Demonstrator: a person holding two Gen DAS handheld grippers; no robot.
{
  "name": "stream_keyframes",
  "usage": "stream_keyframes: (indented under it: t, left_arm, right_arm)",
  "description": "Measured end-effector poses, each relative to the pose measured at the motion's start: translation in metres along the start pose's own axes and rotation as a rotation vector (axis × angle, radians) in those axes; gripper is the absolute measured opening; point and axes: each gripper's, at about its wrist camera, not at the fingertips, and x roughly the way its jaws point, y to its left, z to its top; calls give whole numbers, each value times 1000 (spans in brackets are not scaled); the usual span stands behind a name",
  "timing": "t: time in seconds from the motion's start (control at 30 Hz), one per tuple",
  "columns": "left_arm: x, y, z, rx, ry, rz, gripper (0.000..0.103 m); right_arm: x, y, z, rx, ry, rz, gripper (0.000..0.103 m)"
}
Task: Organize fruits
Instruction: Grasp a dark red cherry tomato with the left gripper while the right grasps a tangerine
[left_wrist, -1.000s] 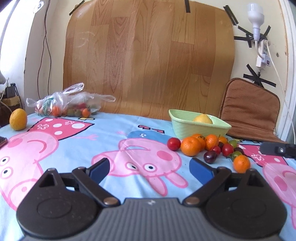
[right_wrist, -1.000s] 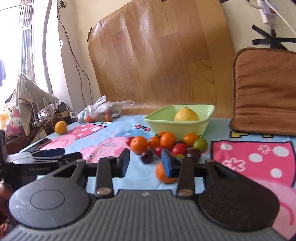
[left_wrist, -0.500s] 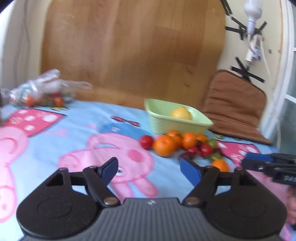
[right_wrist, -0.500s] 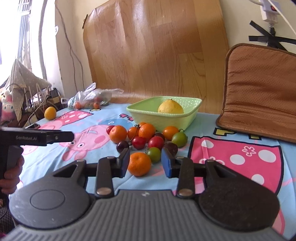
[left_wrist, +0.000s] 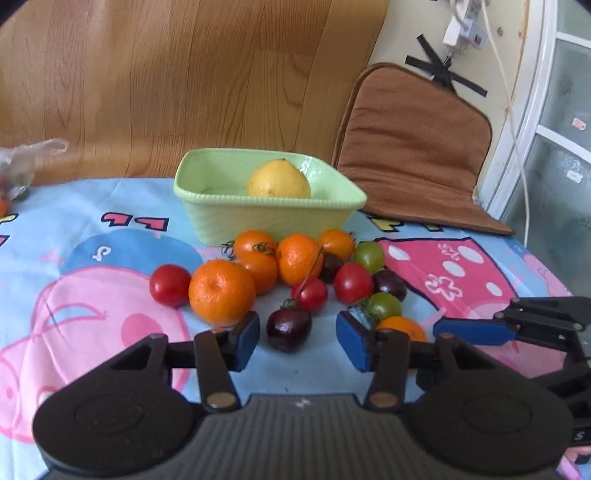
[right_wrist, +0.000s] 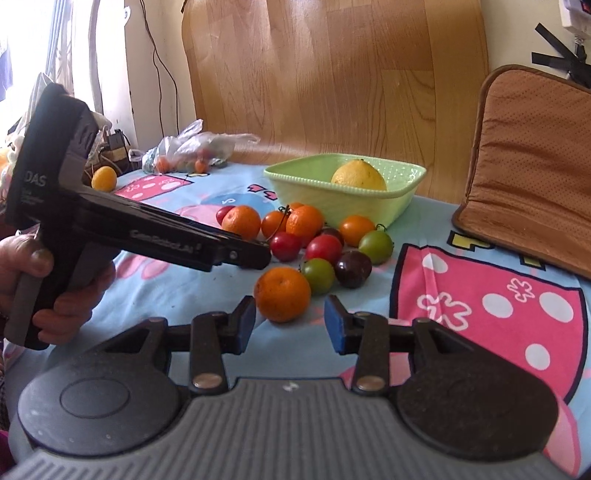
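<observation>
Blue cloth (left_wrist: 92, 218) is filling less of the left view than a second ago, because the fruit pile is now sitting much closer. One green bowl (left_wrist: 269, 218) is holding one lemon (left_wrist: 279, 182). Beside it are lying three oranges, the biggest (left_wrist: 221, 291) at the pile's left. The left claw (left_wrist: 297, 341) is closing, with one dark plum (left_wrist: 289, 329) sitting just past its tips, not yet squeezed. The right claw (right_wrist: 290, 325) is opening a little, with one orange (right_wrist: 282, 294) just ahead, untouched.

Bare tablecloth (left_wrist: 92, 258) left; fruit cluster (left_wrist: 295, 266) before basket (left_wrist: 229, 218).
</observation>
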Motion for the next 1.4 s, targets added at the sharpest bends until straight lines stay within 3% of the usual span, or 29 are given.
stream_keyframes:
  t: [0.03, 0.1, 0.23, 0.3, 0.47, 0.6, 0.67, 0.77, 0.9, 1.2, 1.27, 1.33, 1.4]
  left_arm:
    - [2, 1, -1, -5, -5, 1, 44]
    - [2, 2, -2, -9, -8, -4, 28]
    - [-11, -3, -11, 7, -14, -40, 28]
    - [-20, -7, -20, 19, -17, -44, 28]
    - [-56, -2, -43, -42, -25, -64, 28]
    - [-76, 5, -54, -56, -43, -26, 28]
    - [-76, 8, -54, -66, -41, -10, 29]
    - [-78, 11, -55, -79, -47, -16, 36]
    - [-81, 4, -55, -53, -62, -21, 40]
    - [-77, 4, -62, -72, -43, 5, 39]
    - [-77, 4, -62, -75, -42, 14, 37]
    - [-78, 1, -63, -66, -40, 30, 31]
    - [-80, 0, -64, -65, -36, 28, 29]
  right_arm:
    - [2, 0, 0, -1, 4, 1, 44]
    - [6, 0, 1, 0, 16, 7, 44]
    - [15, 2, 2, -7, 43, 18, 44]
    - [15, 4, 1, -12, 43, 23, 37]
    - [3, 18, -4, -37, 52, 80, 33]
    - [-3, 37, -11, -88, 62, 103, 34]
    - [0, 39, -11, -89, 67, 91, 36]
    - [-1, 42, -8, -84, 48, 59, 56]
    - [0, 43, -9, -84, 48, 39, 56]
    - [8, 52, -9, -76, 38, 3, 56]
    - [11, 53, -11, -73, 40, -5, 54]
    - [11, 55, -11, -69, 35, -13, 39]
    - [8, 58, -12, -65, 34, -19, 39]
